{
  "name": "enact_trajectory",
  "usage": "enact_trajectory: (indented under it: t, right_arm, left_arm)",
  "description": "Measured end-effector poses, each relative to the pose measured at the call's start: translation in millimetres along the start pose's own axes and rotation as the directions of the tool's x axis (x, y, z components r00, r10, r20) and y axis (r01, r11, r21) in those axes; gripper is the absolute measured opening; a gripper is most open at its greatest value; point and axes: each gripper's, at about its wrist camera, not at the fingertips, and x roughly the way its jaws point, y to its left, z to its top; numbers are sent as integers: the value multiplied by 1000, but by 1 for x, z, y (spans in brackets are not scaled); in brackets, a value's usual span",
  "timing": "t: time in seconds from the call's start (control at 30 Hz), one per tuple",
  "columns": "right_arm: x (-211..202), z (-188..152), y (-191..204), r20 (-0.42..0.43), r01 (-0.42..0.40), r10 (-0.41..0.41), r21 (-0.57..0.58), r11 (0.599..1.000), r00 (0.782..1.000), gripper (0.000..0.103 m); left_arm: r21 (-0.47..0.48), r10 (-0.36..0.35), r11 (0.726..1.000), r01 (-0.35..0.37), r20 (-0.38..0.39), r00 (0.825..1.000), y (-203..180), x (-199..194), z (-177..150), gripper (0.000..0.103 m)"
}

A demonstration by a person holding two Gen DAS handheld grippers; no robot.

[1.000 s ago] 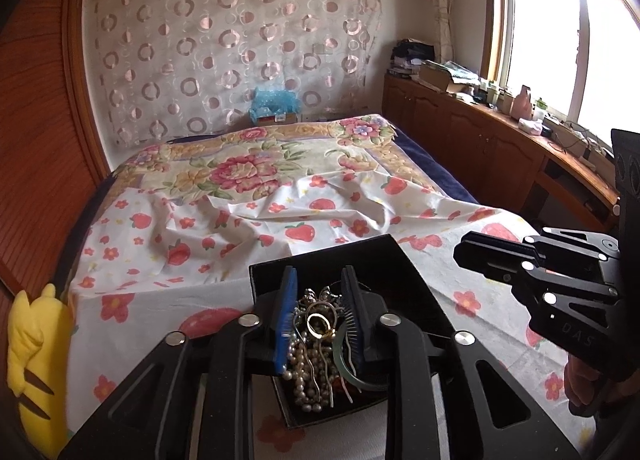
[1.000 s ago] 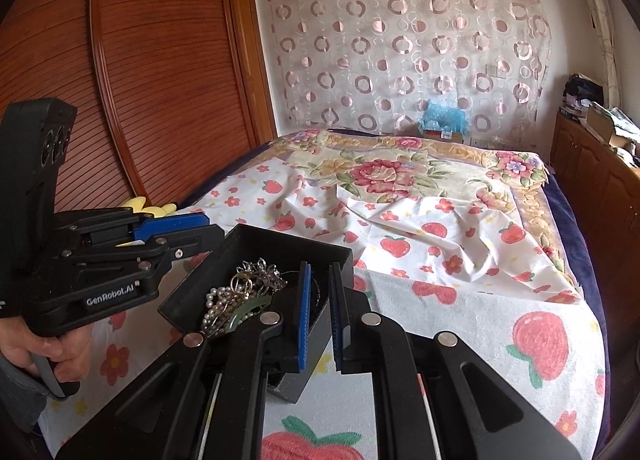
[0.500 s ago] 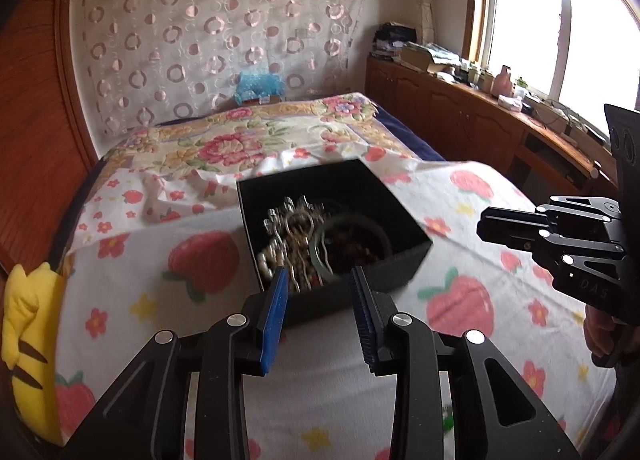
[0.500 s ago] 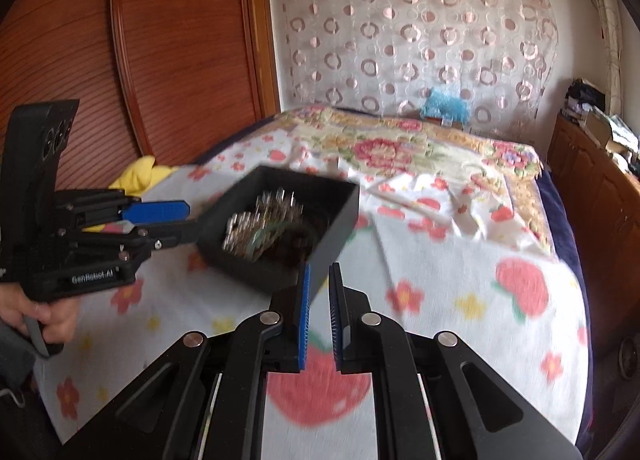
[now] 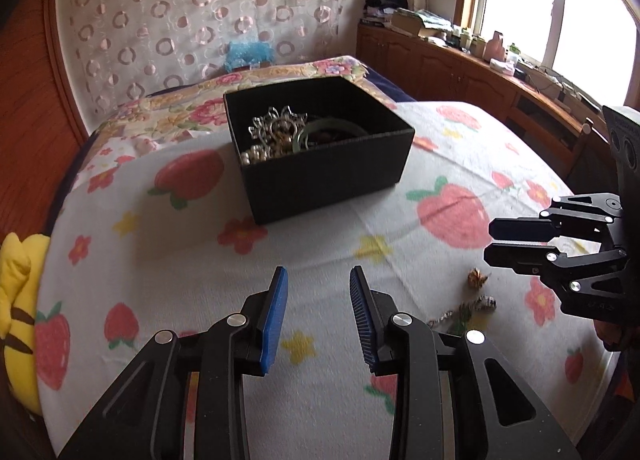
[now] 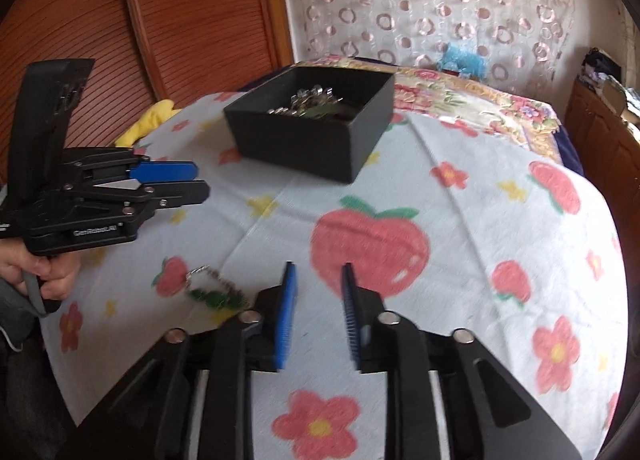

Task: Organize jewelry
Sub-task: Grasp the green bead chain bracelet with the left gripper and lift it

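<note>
Black box (image 5: 320,164) sits corner-on — loose chain (image 6: 218,292), seemingly crosswise, near right gripper (image 6: 318,316).

The left gripper (image 5: 316,288) hangs above the strawberry sheet (image 5: 320,252), on the near side of the black box (image 5: 320,176) and well apart from it, its blue-padded fingers (image 5: 274,312) spread wide with nothing between them. The right gripper (image 6: 318,284) hovers on the same near side of the box, jaws likewise parted and empty, level and pointing toward the box. A bare hand (image 6: 38,272) grips the left gripper's handle from below, fingers curled round the trigger.
</note>
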Motion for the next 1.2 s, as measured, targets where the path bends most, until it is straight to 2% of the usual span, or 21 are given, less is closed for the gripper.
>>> enact_trajectory:
  t: [0.63,0.83,0.87,0.9,0.93,0.97,1.03,1.2]
  right_arm:
    - [0,-3,24,-11,-20,20,-52,998,1000,28]
    - [7,-7,26,-35,-4,2,-67,998,999,28]
    - [7,-7,26,-35,0,-2,-69,998,999,19]
    - [6,-7,25,-34,2,-5,-70,998,999,15]
    - [6,-8,24,-33,6,-8,-70,998,999,15]
    - [5,-8,23,-28,9,-11,-70,998,1000,9]
    - [1,-8,20,-19,16,-17,-65,998,1000,4]
    - [-4,-9,14,-6,32,-33,-55,998,999,4]
  left_arm:
    - [2,-11,1000,11,-14,1000,-8,-5,-14,30]
    - [7,-15,1000,15,-16,1000,-14,-6,-16,30]
    - [6,-15,1000,15,-16,1000,-14,-7,-16,30]
    - [6,-15,1000,15,-16,1000,-14,-6,-16,30]
    - [5,-15,1000,16,-16,1000,-14,-7,-16,30]
    - [6,-16,1000,16,-15,1000,-15,-7,-16,30]
    - [8,-19,1000,19,-14,1000,-16,-7,-17,30]
    - [19,-35,999,36,-13,999,-25,-10,-17,30]
